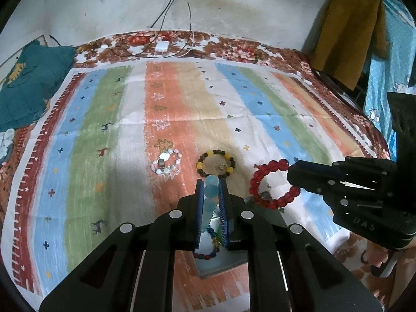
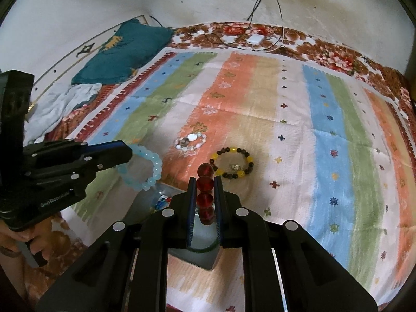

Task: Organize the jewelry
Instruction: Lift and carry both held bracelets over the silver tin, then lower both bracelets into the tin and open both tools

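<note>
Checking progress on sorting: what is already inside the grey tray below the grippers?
Inside the shallow grey rectangular tray lies one multicoloured bead bracelet. A thin green ring seems to lie there too. The rest of the floor is hidden behind both grippers' fingers.

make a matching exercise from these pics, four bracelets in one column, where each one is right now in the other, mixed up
Things:
1. light blue bracelet
2. red bracelet
3. yellow and dark bracelet
4. pale white bracelet

Places:
A. lying on the striped cloth, nearest the right tongs
B. clamped in the left tongs
C. lying on the cloth, furthest left of the two
D. clamped in the right tongs

Pairs: 1-B, 2-D, 3-A, 4-C
</note>
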Motion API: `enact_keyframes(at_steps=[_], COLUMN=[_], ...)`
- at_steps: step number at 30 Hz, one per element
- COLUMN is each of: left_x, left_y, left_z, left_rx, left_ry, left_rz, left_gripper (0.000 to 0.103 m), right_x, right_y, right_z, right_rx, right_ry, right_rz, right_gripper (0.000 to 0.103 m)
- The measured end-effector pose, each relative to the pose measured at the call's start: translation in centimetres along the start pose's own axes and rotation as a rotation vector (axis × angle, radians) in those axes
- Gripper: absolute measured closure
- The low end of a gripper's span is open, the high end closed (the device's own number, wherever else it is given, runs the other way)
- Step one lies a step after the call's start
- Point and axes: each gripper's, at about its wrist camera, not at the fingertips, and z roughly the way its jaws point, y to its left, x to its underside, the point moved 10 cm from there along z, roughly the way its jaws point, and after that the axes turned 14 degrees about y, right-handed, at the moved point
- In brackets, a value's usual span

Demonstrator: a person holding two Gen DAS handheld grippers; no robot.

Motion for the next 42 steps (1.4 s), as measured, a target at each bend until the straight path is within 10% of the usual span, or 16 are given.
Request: enact_keyframes(at_steps=[16,20,42], left_x=[2.3,1.9,-1.1], left_y=[-1.0,0.5,8.0], left_z=[1.6,1.5,4.3], left_rx=[0.034,-0.011,-0.052], left_ry=[0.069,0.058,0.077], left_rz=[-0.014,-0.047,-0.222], left_gripper=[0.092,0.061,0.016], right_x=[1.7,1.3,-0.9], right_y=[0.1,-0.8,-5.0], right_z=[0.5,0.4,4.3], right_rx=[-0.03,-0.02,0.036], right_ry=[0.026,0.013,0.089], right_rz=[0.008,0.042,0.162], right_gripper=[0.088,0.047,0.029])
